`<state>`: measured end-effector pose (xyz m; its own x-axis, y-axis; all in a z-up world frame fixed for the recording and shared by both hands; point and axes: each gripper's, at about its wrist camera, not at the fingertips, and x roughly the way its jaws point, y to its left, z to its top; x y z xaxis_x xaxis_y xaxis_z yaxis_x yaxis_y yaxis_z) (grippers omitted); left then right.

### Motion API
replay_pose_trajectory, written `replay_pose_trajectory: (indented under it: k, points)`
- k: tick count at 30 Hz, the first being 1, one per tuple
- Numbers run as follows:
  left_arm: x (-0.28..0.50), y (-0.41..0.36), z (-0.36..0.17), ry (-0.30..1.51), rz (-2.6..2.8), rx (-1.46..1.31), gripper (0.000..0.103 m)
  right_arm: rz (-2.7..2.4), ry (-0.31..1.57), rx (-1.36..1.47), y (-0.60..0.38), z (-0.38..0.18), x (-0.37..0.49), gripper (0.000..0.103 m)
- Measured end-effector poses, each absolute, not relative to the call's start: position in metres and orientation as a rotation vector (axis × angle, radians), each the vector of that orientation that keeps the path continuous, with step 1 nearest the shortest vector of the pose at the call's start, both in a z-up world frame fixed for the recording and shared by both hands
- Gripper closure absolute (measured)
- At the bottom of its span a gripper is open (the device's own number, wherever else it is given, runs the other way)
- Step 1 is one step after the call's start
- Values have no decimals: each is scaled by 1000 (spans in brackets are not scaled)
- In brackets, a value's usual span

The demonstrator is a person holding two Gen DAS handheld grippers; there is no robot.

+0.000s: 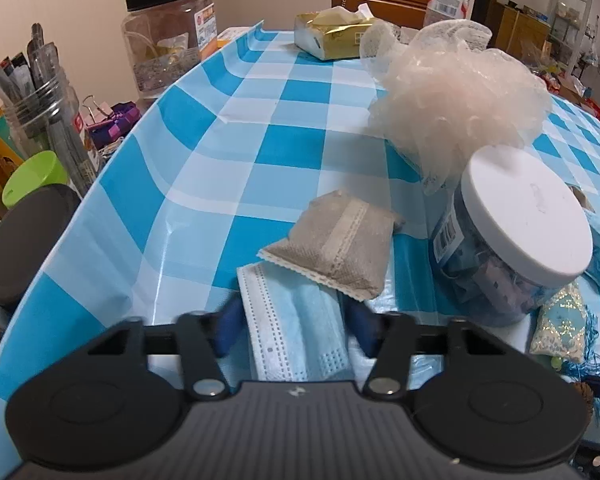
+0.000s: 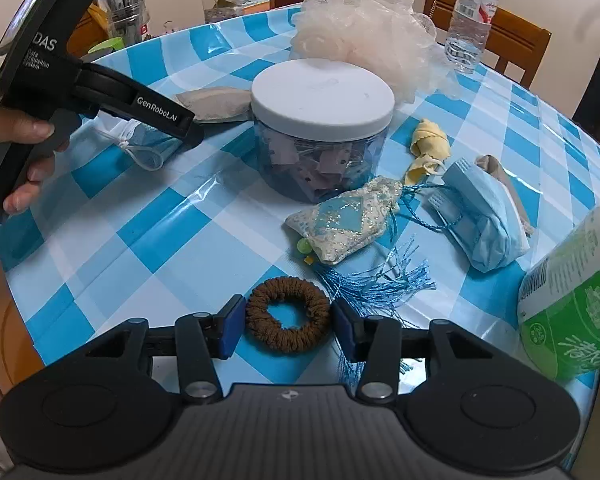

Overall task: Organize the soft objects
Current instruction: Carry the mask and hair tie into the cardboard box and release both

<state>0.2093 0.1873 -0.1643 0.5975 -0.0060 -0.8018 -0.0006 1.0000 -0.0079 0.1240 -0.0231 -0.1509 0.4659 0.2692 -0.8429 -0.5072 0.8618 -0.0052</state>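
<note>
My left gripper point(image 1: 294, 322) is open, its blue fingers either side of a blue face mask point(image 1: 296, 320) on the checked table; a grey sachet point(image 1: 334, 250) lies over the mask's far end. My right gripper point(image 2: 288, 322) is open, its fingers flanking a brown scrunchie point(image 2: 287, 319) that lies flat on the table. A pink bath pouf point(image 2: 364, 36) sits behind a white-lidded jar point(image 2: 322, 128). A glittery tasselled pouch point(image 2: 340, 226), a yellow cloth point(image 2: 428, 146) and a second blue mask point(image 2: 484, 220) lie to the right. The left gripper also shows in the right wrist view point(image 2: 188, 132).
A water bottle point(image 2: 470, 20) and a wooden chair point(image 2: 512, 36) stand at the back right. A green tissue pack point(image 2: 576, 300) sits at the right edge. A gold tissue pack point(image 1: 332, 36), a large clear jar point(image 1: 168, 44) and a pen jar point(image 1: 40, 108) stand at the far left.
</note>
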Motion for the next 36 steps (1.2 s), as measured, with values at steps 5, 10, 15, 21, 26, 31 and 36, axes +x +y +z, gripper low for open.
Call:
replay_pose_trajectory:
  k: [5, 10, 15, 21, 26, 31, 36]
  points:
    - [207, 191, -160, 942, -6, -16, 67, 501, 979, -262, -25, -146, 122, 51]
    - [197, 196, -153, 953, -12, -12, 68, 522, 977, -271, -28, -137, 120, 52]
    - [184, 195, -139, 956, -46, 2, 68, 533, 974, -290, -33, -125, 118, 52]
    - [166, 186, -114, 965, -127, 33, 68, 532, 975, -298, -46, -105, 113, 52]
    - [148, 170, -88, 968, -219, 77, 68, 505, 979, -274, -65, -86, 103, 52]
    - [132, 141, -67, 980, -342, 102, 68, 454, 968, -249, -92, -65, 88, 52]
    - [119, 105, -50, 957, -454, 162, 68, 389, 951, -233, -122, -50, 74, 51]
